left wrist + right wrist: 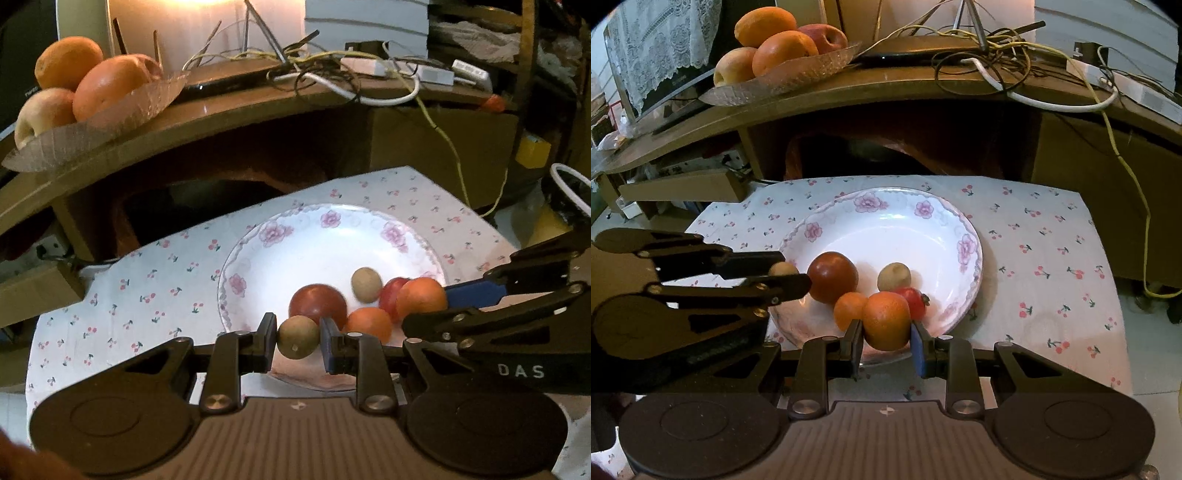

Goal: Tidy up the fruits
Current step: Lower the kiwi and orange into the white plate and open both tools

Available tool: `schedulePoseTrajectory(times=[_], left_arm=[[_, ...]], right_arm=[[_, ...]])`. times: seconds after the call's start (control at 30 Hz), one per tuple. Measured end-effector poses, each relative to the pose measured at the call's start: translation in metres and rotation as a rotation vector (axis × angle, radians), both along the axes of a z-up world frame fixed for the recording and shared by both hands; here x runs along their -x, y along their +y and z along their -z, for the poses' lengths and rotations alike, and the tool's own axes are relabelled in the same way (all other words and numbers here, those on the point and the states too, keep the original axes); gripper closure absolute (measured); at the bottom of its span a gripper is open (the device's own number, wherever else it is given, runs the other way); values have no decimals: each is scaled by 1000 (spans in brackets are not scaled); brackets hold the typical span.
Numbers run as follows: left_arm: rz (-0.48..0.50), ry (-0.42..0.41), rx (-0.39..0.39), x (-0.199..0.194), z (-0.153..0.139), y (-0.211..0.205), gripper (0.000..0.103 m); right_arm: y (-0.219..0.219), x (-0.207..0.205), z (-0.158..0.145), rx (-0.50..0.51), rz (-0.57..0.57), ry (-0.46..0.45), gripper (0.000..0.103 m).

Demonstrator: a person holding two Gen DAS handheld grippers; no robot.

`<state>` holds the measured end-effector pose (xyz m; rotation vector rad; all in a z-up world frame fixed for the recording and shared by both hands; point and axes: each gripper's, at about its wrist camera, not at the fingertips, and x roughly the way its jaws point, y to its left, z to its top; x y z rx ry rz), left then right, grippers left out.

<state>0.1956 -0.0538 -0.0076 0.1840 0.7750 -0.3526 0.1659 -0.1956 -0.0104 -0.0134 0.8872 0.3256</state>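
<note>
A white floral plate (295,254) (886,236) lies on a cherry-print cloth. On it are a dark red fruit (317,301) (833,275), a small brown fruit (366,285) (894,276), a small orange (369,324) (849,308) and a red fruit (389,295) (916,301). My left gripper (298,338) (790,275) is shut on a second small brown fruit (298,336) (782,268) over the plate's near-left edge. My right gripper (886,341) (436,306) is shut on an orange (886,319) (421,299) over the plate's near edge.
A glass dish (99,122) (783,75) with oranges and apples stands on a raised wooden shelf (258,107) (886,88) behind the cloth. Tangled cables (332,70) (1015,55) and a power strip lie on the shelf. A yellow cable (1137,192) hangs at the right.
</note>
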Motion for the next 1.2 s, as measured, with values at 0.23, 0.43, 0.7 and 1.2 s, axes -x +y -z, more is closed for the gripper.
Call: schedulePoseTrajectory(times=[0.23,0.43,0.7,1.2], left_arm=[[-11,-7,22,-7,2,1,72],[-39,1,77,-14,1,4,72],[-61,1,84,-17,0,5,64],[-91,-19,96,-13,-12,14,63]], right_arm=[[8,-7,5,30,-23,-4,75],[9,-12,7,27,-24,-10,73],[6,-16,6,14,-8,-18,69],[-6,-12,-10,-16,45,-75,64]])
